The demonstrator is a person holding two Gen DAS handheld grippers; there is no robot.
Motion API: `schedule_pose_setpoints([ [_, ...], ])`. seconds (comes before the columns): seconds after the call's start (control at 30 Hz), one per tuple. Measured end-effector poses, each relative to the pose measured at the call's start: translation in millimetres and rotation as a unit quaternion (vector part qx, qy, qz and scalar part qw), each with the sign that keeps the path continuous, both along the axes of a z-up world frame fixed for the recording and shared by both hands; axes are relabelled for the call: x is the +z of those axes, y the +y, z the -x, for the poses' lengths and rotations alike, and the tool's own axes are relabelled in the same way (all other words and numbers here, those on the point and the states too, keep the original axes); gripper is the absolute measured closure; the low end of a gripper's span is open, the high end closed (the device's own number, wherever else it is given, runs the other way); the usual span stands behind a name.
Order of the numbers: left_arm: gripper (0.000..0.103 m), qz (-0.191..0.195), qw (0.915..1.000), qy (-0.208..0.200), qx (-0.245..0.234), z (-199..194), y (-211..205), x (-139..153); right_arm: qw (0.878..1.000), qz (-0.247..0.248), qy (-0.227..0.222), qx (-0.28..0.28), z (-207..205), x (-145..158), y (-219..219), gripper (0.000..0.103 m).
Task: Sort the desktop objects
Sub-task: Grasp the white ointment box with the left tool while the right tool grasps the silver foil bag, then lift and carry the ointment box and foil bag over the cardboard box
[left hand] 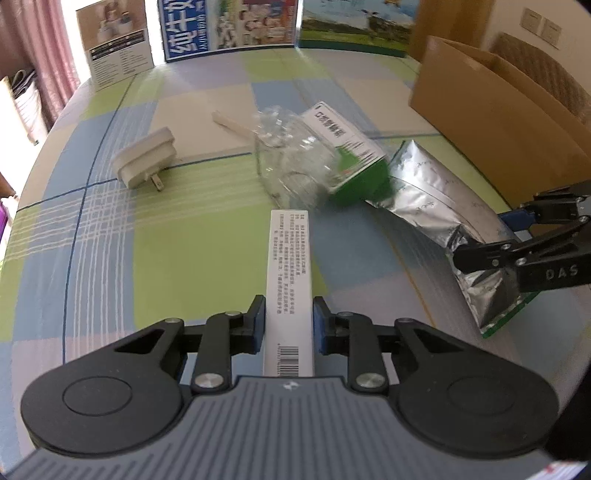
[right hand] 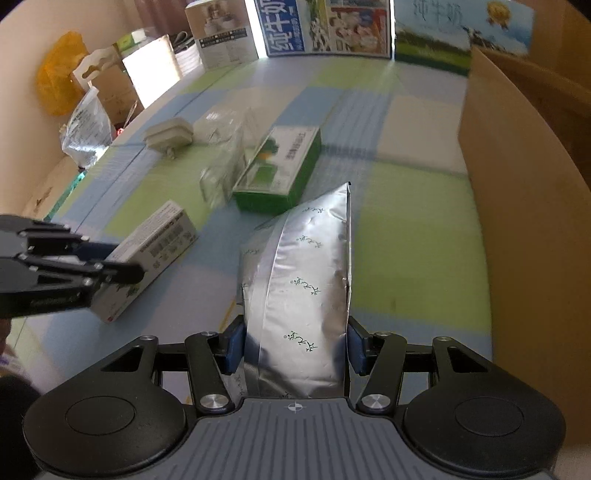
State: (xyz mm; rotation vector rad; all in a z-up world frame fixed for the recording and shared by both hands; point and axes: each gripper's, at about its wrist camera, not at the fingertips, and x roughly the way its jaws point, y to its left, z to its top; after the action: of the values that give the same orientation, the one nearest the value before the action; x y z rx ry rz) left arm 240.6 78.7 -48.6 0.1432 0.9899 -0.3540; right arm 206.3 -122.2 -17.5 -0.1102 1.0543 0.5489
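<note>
Nearest in the left wrist view, the left gripper (left hand: 289,325) pinches a long white box (left hand: 289,280) by its near end, with both blue pads against the narrow sides. In the right wrist view, the right gripper (right hand: 295,349) pinches a silver foil bag (right hand: 306,280) near its lower end, and the soft sides bend a little under the pads. Both things are at the near part of the desk (left hand: 184,240), the box toward the left side and the bag toward the right edge; I cannot tell if they are already lifted from the cloth. I judge that the step in hand is to carry both into the brown cardboard box (right hand: 517,221), which stands at the right edge of the desk. To do it well, each thing should rise clear of the cloth first, because the far end of the bag lies close to a green box (right hand: 279,170) and could push it. Beside the green box there is a clear plastic bag (left hand: 291,162), and further to the left a white plug (left hand: 146,158). Printed cartons (left hand: 227,26) stand along the far edge.
</note>
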Motion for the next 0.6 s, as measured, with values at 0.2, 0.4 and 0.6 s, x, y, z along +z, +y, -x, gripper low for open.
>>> schedule_pose_setpoints([
  [0.2, 0.08, -0.002, 0.9998, 0.005, -0.02, 17.0, -8.4, -2.4, 1.0, 0.007, 0.005, -0.003, 23.6, 1.1, -8.4, 0.04],
  [0.4, 0.065, -0.003, 0.9998, -0.001, -0.021, 17.8, -9.1, 0.3, 1.0, 0.015, -0.011, -0.006, 24.5, 5.7, -5.0, 0.025],
  [0.6, 0.065, -0.007, 0.9999, 0.007, -0.012, 10.7, -11.3, -3.2, 1.0, 0.014, -0.014, -0.01, 17.3, 3.3, 0.7, 0.023],
])
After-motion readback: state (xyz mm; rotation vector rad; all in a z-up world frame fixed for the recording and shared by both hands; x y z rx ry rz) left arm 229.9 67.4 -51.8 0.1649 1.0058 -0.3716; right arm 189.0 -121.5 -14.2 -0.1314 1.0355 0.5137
